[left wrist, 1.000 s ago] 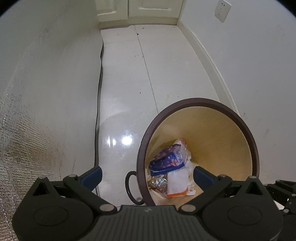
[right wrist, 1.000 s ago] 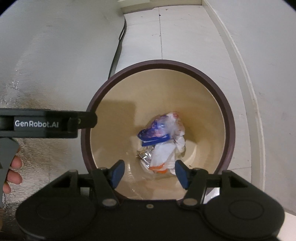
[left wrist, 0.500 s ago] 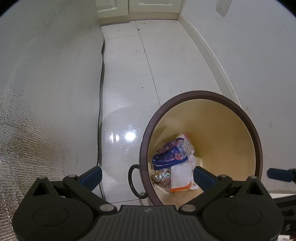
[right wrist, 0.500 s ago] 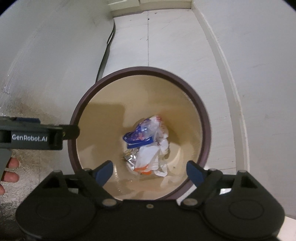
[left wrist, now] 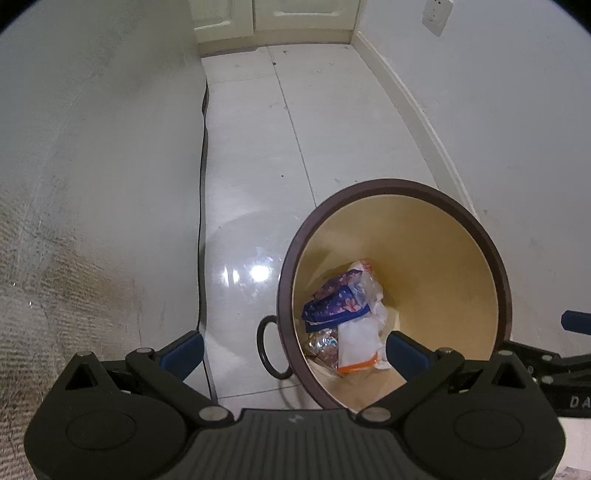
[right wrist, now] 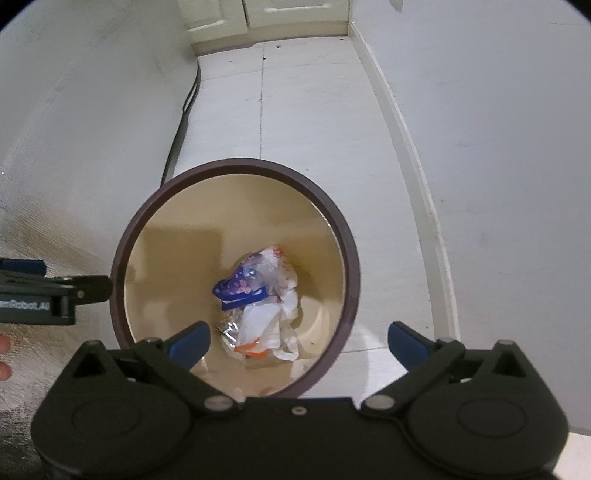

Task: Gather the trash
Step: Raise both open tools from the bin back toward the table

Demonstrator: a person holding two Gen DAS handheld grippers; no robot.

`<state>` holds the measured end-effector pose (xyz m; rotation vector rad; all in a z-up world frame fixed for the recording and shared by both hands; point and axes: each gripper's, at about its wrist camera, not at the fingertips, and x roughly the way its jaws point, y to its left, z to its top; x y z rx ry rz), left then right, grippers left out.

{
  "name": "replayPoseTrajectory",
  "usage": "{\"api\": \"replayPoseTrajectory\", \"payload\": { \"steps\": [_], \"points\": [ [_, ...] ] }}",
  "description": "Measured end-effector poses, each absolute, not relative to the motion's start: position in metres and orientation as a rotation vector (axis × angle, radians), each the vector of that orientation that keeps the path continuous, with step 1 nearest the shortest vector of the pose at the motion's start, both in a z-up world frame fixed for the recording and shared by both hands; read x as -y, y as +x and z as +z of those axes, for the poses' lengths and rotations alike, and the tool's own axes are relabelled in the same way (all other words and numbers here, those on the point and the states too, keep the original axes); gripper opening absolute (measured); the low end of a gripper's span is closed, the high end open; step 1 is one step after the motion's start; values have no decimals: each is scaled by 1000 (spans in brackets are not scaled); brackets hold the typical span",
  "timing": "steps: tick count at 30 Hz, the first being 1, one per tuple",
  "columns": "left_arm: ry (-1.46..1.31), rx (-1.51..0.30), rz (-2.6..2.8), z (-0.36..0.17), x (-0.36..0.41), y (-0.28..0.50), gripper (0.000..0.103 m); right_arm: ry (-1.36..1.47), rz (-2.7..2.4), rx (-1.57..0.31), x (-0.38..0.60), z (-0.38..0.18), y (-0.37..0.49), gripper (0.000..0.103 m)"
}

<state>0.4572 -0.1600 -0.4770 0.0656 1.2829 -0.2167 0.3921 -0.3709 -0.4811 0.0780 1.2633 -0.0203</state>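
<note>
White glossy tile floor (left wrist: 258, 155) in a narrow corridor: quilted silver-grey cover (left wrist: 74, 184) on my left, plain white wall (right wrist: 498, 147) w/ baseboard on my right.

Nearest to me, both grippers hang empty. Right gripper (right wrist: 298, 338) is above the bin mouth; its jaws were much narrower a sec ago and have since spread wide, so I'd say whatever it carried is released. Left gripper (left wrist: 294, 349) has its jaws wide apart too, same as before, over the bin's left edge.

Below them, the round tan bin w/ dark brown rim (right wrist: 236, 280) stands on the floor. The trash sits at its bottom: a blue floral-print wrapper (left wrist: 332, 304), a white pouch w/ orange edge (left wrist: 356, 343), crumpled clear plastic. Looks like this drop is done.

Beyond: black ring handle (left wrist: 269, 347) on the bin's side, black cable (left wrist: 202, 184) along the cover's edge, cream cabinet doors (left wrist: 273, 14) at the far end. Nothing blocks pulling back.
</note>
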Motion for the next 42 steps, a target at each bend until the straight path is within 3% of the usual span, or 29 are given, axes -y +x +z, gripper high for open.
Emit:
{"api": "replayPoseTrajectory", "payload": {
  "steps": [25,42],
  "points": [
    [39,-1257,-219,-437,141,402,103,54,-109,-1188,377,-439,354,103],
    [25,-1113,-259,-352,130,334,103,34,-146,-1075,376,-359,280,103]
  ]
}}
